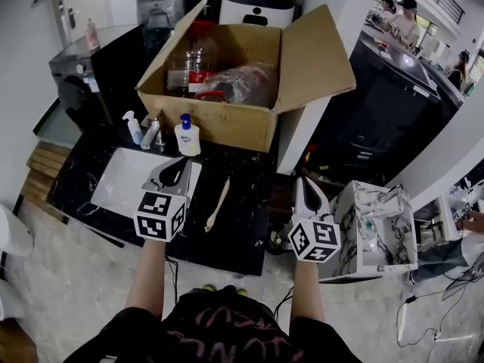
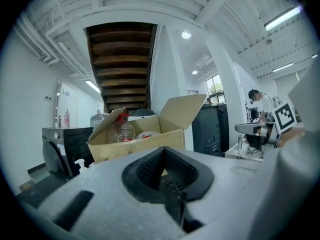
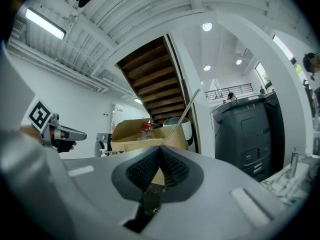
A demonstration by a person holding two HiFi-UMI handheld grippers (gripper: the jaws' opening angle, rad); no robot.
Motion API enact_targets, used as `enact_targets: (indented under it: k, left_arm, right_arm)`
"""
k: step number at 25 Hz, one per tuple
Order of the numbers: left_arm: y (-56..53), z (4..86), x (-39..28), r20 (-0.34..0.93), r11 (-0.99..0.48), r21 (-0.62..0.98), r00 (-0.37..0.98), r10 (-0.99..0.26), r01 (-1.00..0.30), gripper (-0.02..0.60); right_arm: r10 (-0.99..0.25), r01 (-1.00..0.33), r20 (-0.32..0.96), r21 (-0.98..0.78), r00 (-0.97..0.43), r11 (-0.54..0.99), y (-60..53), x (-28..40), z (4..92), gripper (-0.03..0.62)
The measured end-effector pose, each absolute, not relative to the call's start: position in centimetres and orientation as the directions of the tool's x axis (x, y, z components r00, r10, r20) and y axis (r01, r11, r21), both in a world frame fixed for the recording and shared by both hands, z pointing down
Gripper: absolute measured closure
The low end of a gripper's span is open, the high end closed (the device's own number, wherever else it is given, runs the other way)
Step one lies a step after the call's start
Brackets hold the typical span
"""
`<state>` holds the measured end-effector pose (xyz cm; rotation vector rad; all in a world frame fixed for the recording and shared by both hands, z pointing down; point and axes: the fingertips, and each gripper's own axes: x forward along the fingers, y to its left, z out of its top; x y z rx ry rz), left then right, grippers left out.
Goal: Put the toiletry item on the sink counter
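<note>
While both pairs of tongs are pressed together with nothing between them, the slim white toiletry item lies flat on the black worktop, just right of the white basin. What it is I cannot tell. Its long axis runs away from the person, with the far end leaning a little right. It lies between the left tongs and the right tongs, and clearly nearer the left, which hover over the basin's right rim. Any further nudge would fall to that hand, though the item looks already placed.

By count there are:
- one slim item
- one pump bottle
- one small spray bottle
- one tap
- one open cardboard box, holding at least two clear bottles
</note>
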<state>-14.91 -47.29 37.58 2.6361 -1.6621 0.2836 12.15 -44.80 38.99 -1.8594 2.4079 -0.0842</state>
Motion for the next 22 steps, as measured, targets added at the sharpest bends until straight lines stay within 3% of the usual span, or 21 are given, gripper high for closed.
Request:
enact_targets:
  k: [22]
  left_arm:
    - [-47.4, 36.2, -15.2, 0.107, -0.419, -0.095, 0.409, -0.906, -0.903, 0.583]
  right_arm:
    - [-0.968, -0.964, -0.047, -0.086, -0.248, 0.252, -45.0, 12.3, 38.6, 0.594]
